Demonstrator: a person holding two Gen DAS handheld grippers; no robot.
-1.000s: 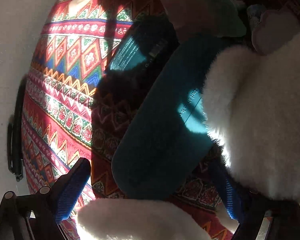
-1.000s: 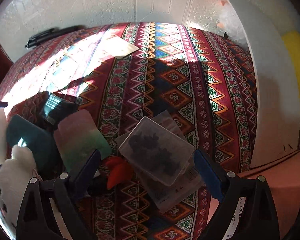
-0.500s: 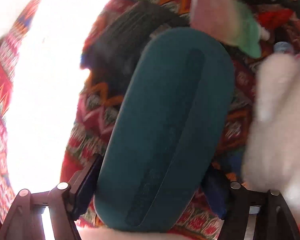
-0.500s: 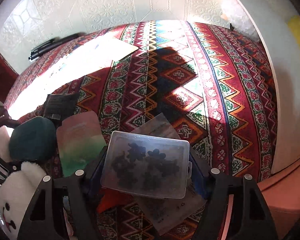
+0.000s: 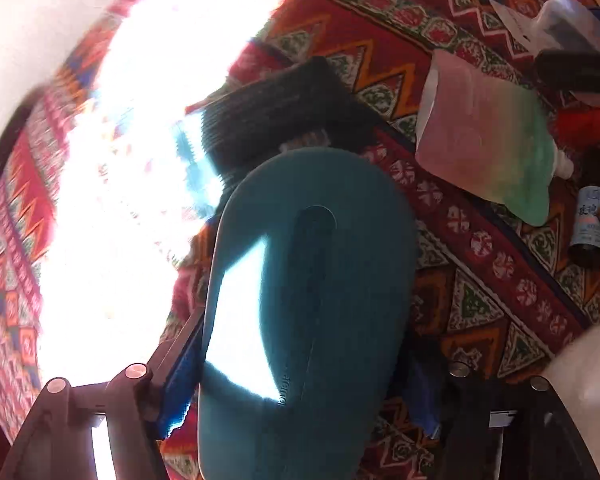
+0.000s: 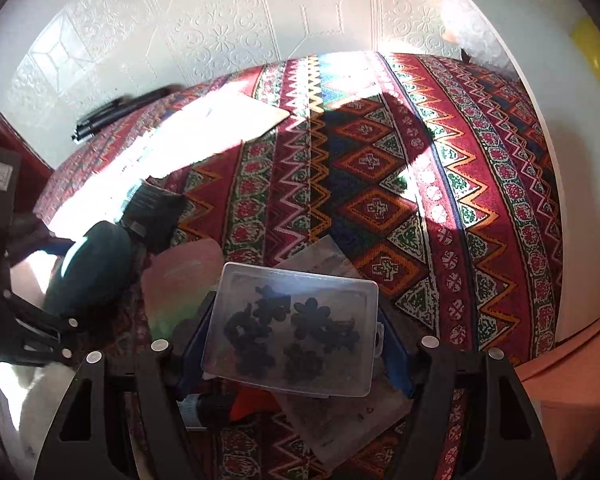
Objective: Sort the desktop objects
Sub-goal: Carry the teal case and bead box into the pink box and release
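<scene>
The left gripper (image 5: 300, 384) was clamped on a teal oval case (image 5: 308, 300), smooth with a long recessed groove, raised over the patterned cloth (image 5: 480, 280) beside a pink-green pouch (image 5: 488, 140). The right gripper (image 6: 296, 336) pinched a clear plastic box (image 6: 296, 320) of dark flower-shaped pieces, just right of that pouch.

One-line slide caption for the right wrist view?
Right gripper clamps a clear plastic box of dark flower-shaped pieces above the patterned tablecloth.
</scene>
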